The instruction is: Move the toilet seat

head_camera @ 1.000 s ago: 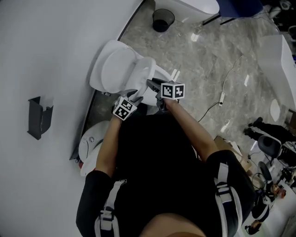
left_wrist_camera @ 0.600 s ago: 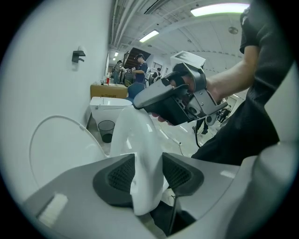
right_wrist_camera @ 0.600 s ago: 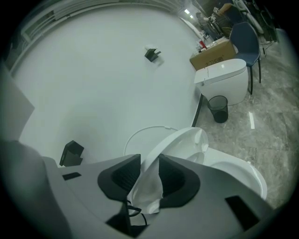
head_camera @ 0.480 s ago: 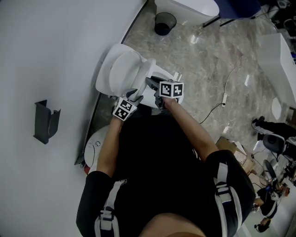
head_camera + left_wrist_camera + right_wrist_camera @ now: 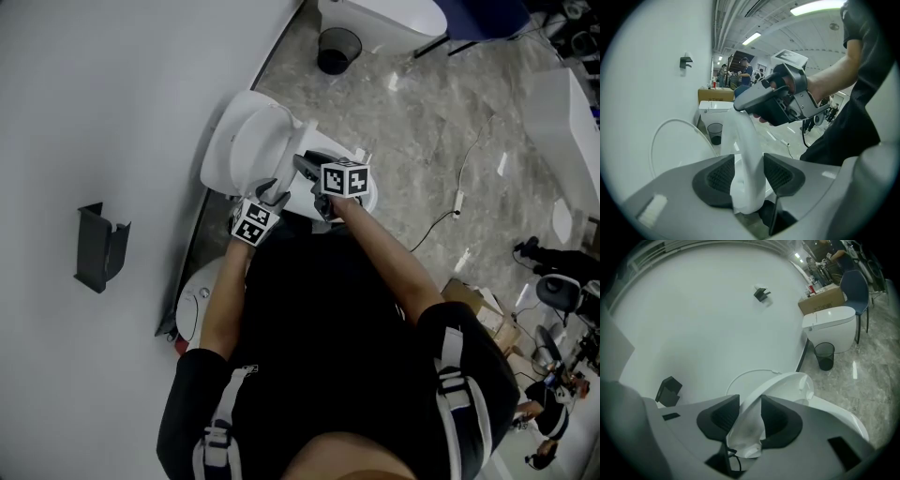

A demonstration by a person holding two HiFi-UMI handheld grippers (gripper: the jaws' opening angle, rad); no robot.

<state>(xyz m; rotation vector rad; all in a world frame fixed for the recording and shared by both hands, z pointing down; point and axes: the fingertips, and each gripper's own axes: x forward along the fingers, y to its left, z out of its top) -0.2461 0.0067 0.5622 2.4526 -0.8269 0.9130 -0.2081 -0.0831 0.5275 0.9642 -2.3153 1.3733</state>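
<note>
Well, plain white wall [image 5: 103, 84] backs the toilet [image 5: 234, 150]; veined grey floor [image 5: 422, 112] lies open on its other side. Its smooth curved toilet seat [image 5: 780, 380] stands half-raised, rim between the ribbed pads [image 5: 723, 174] of my left gripper [image 5: 743, 174] and right gripper [image 5: 746, 414], both opening.

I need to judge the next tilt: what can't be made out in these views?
Bowl interior: head view, mostly covered by the right gripper, whose fingers are opening with the toilet seat between them.
Seat's far end: left gripper view, behind that gripper.
Toilet's base: head view, under the person's torso.
</note>
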